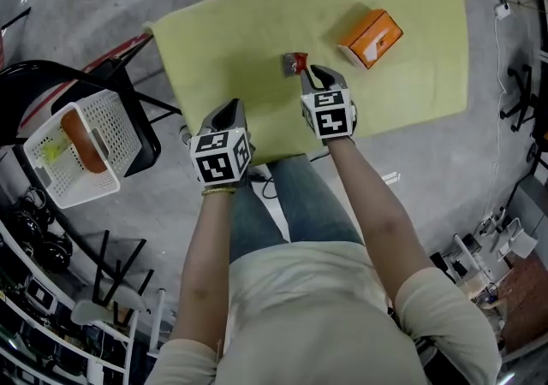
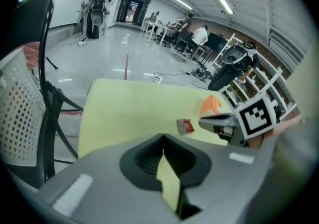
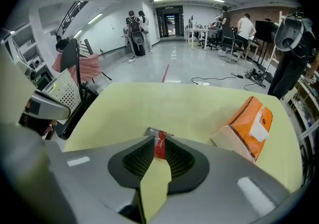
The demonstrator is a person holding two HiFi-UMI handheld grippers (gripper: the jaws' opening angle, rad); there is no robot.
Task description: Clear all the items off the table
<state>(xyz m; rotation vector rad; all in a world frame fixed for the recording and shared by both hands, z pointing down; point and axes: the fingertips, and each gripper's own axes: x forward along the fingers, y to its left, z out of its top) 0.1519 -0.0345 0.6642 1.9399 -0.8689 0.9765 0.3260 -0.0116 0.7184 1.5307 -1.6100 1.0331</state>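
Observation:
A small red packet [image 1: 294, 63] lies near the middle of the yellow-green table [image 1: 231, 41]. An orange box [image 1: 370, 37] lies to its right. My right gripper [image 1: 313, 75] is just beside the packet. In the right gripper view the packet [image 3: 159, 147] stands between the tips of my right gripper [image 3: 158, 138], whose jaws are slightly apart and do not press on it. My left gripper [image 1: 234, 109] hovers at the table's near edge, shut and holding nothing. The left gripper view shows my left gripper [image 2: 163, 141], the packet [image 2: 185, 127] and the box [image 2: 211, 104] beyond.
A white perforated basket [image 1: 81, 148] with an orange item inside sits on a black chair [image 1: 141, 139] left of the table. Shelves with clutter line the lower left. Cables and a white plug [image 1: 503, 8] lie on the floor at the right.

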